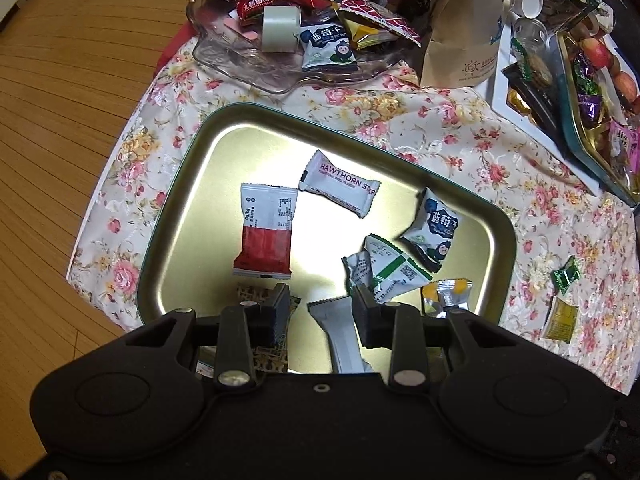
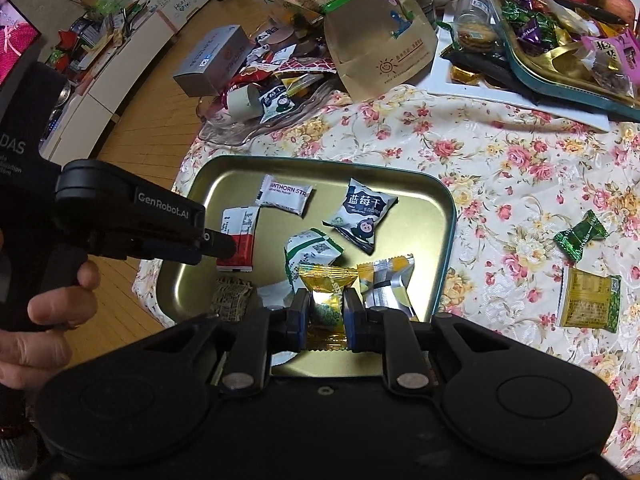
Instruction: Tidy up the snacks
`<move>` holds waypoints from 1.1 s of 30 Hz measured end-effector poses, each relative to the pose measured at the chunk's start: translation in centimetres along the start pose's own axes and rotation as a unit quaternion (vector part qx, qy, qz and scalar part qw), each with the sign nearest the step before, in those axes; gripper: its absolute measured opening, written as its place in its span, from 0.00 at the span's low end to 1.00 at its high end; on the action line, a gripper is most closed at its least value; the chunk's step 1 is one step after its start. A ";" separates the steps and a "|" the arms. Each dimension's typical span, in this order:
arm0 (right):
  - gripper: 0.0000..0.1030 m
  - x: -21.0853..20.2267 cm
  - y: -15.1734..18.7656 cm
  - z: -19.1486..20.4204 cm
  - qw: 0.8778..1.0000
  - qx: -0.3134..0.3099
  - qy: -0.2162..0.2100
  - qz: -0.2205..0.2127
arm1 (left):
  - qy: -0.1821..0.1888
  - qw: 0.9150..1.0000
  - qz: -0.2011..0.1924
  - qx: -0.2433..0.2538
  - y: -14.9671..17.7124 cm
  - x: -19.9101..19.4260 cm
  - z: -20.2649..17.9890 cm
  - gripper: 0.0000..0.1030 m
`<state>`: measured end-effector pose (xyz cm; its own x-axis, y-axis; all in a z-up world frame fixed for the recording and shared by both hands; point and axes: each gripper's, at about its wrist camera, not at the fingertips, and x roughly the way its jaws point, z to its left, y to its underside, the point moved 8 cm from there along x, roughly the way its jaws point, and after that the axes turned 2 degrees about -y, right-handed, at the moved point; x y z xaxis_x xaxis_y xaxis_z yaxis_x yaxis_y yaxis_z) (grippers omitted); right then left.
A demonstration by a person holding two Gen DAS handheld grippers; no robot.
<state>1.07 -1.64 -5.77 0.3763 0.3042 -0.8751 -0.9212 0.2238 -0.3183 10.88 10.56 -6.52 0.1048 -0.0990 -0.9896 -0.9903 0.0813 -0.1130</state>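
The right gripper [image 2: 326, 312] pinches a gold snack packet [image 2: 327, 288] over the tin tray [image 2: 444, 240]; the left gripper [image 1: 320, 304] hangs open, empty; a careless release could bounce the packet off crowded wrappers.

One gold metal tray with a teal rim [image 1: 208, 136] holds seven loose snack packets, an eighth hanging above its near edge. On the flowered cloth to the right lie two more: one green foil candy [image 2: 581, 240] and one yellow-green flat packet [image 2: 590, 298]. Far left, one clear glass dish [image 1: 240, 64].
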 end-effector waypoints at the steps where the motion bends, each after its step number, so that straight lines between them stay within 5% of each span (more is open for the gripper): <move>1: 0.19 0.1 0.0 -0.1 1.000 0.000 0.001 0.001 | -0.003 1.000 -0.001 -0.001 0.0 0.0 0.0 0.41; 26: 0.20 0.3 0.3 0.8 1.000 -0.028 -0.002 0.002 | -0.015 1.000 0.002 0.026 0.6 0.5 -1.2 0.41; 30: 0.23 0.1 0.4 1.3 0.999 -0.035 -0.015 -0.002 | -0.014 1.000 0.004 0.027 0.7 0.5 -1.3 0.41; 33: 0.37 0.0 0.4 1.6 0.999 -0.037 -0.021 -0.002 | -0.013 1.000 0.005 0.028 0.7 0.6 -1.3 0.41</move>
<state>0.81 -0.07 -5.34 0.3820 0.3423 -0.8584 -0.9240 0.1570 -0.3486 10.10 9.26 -7.05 0.0975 -0.0715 -0.9927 -0.9847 0.1379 -0.1066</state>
